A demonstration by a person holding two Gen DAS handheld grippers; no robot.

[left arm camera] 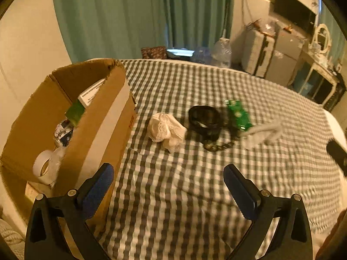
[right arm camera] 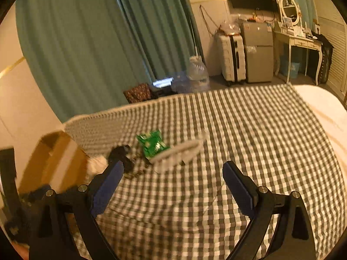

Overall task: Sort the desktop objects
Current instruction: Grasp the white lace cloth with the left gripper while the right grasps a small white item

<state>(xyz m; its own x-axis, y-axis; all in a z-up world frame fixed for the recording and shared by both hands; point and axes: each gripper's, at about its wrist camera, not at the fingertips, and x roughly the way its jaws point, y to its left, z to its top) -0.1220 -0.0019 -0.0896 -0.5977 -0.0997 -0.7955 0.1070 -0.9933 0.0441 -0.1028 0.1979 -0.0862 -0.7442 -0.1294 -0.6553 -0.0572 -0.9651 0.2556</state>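
Cardboard box [left arm camera: 71, 117] at far left already holds a tape roll [left arm camera: 43, 165]; on the checked cloth [left arm camera: 173, 195] beside it, left to right: crumpled white tissue [left arm camera: 166, 129], black cup [left arm camera: 205, 120], green packet [left arm camera: 238, 114], blurred white strip [left arm camera: 263, 131]. Tissue looks soft, featherlight, pinch anywhere; cup likely stiff, take by rim; packet thin, maybe slippery, grip an edge. Left gripper [left arm camera: 168, 186] and right gripper [right arm camera: 172, 181] both gape wide, empty, short of the cluster

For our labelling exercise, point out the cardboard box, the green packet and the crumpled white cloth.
cardboard box [left arm camera: 102, 117]: left wrist view, on its near outer wall.
green packet [right arm camera: 153, 144]: right wrist view, on the middle of its face.
crumpled white cloth [left arm camera: 166, 129]: left wrist view, on its bunched middle.
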